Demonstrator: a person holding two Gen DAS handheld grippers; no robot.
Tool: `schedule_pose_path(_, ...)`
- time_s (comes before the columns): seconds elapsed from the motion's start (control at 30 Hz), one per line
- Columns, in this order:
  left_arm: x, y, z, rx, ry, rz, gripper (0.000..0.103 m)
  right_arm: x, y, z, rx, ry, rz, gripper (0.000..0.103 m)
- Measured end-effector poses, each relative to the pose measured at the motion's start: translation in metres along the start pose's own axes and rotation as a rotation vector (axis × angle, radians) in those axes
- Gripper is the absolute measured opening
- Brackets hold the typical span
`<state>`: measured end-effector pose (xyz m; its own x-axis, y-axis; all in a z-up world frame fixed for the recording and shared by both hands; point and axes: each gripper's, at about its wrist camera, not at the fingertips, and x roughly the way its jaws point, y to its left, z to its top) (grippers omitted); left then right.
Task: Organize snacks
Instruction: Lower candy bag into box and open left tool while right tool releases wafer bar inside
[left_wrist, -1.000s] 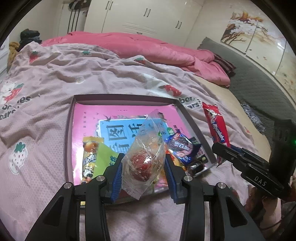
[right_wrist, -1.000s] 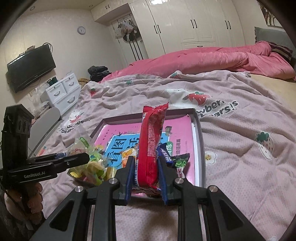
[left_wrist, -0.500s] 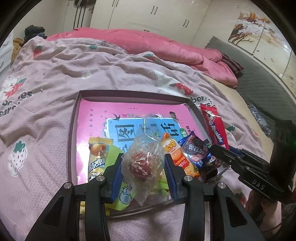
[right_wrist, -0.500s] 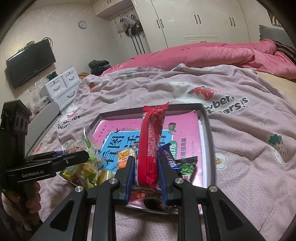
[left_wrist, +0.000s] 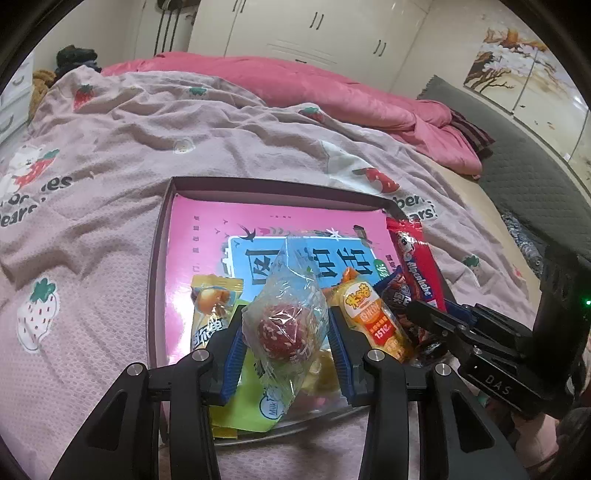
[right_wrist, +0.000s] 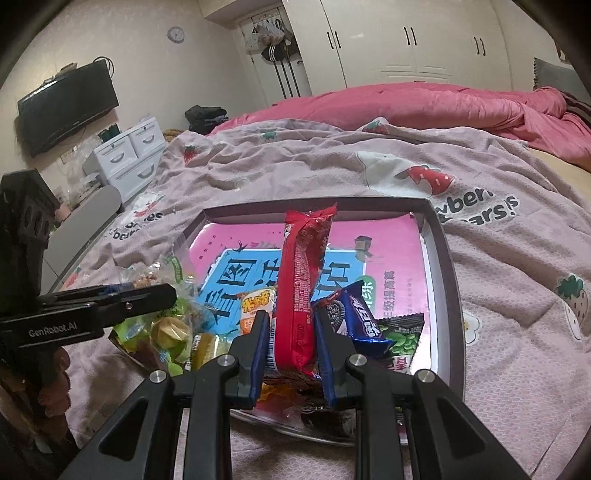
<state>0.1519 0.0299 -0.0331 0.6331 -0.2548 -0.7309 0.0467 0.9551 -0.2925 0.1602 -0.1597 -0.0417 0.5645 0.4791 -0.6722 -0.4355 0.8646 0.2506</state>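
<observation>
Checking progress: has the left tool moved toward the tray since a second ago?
Yes. The left tool, shut on the clear-wrapped candy, has advanced over the tray's near snacks.

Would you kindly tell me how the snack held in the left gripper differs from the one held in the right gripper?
The clear plastic bag with a round red sweet is see-through, crinkly and bulging; the long red foil bar is opaque, slim and flat-sided. The left gripper stands wider around the bag than the right gripper around the bar. Both are clamped upright over the pink-floored tray.
</observation>
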Motion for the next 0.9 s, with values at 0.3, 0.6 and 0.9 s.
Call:
schedule_pose_path(0.3,-0.001,0.004,0.001,-0.011,-0.009,0.009,0.044,0.002,-0.001,-0.001,0.004,-0.001,0.0,0.025)
schedule_pose_path(0.6,-0.005,0.009,0.003,-0.018,-0.018,0.016,0.044,0.001,-0.004,0.001,0.013,-0.013,0.001,0.026)
schedule_pose_path(0.9,-0.004,0.012,0.003,-0.02,-0.01,0.03,0.044,-0.005,-0.001,0.001,-0.033,-0.03,-0.024,0.032)
